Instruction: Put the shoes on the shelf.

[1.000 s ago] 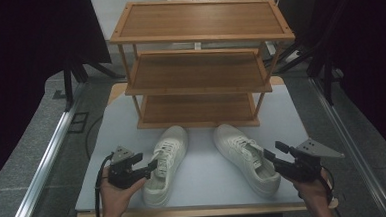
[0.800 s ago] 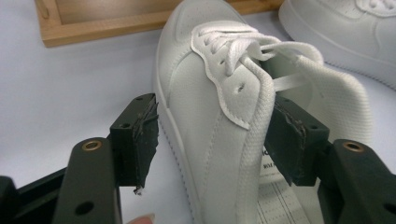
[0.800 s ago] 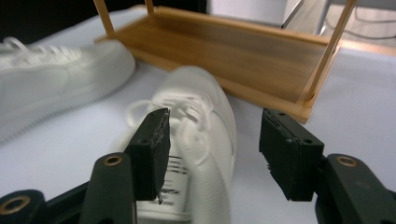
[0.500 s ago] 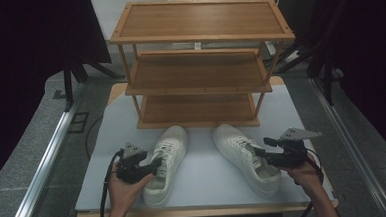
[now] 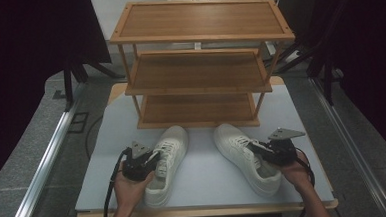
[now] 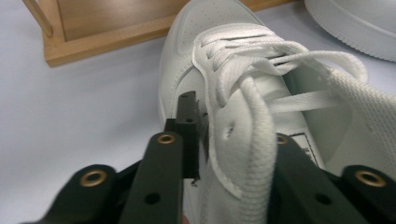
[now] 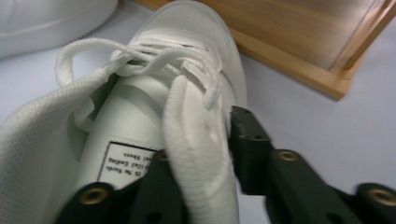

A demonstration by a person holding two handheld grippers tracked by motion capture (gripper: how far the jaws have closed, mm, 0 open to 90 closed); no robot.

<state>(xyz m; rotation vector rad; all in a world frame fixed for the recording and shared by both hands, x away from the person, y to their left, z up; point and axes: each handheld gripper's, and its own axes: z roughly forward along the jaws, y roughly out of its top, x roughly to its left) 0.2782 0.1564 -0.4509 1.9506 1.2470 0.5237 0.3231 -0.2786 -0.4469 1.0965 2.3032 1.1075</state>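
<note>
High view: left gripper (image 5: 151, 159) and right gripper (image 5: 260, 150) each pinch a soft white lace-up sneaker's collar, left sneaker (image 5: 165, 162), right sneaker (image 5: 247, 155), counter's six o'clock edge; light, floppy, best held there.

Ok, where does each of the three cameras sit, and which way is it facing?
High view: above the table's near edge, facing forward and down on the shoe rack; both forearms enter below.
Left gripper view: on the left gripper, facing the left sneaker; its jaws straddle the collar.
Right gripper view: on the right gripper, facing the right sneaker; jaws likewise.
Both gripper views share the rack's bottom shelf.
</note>
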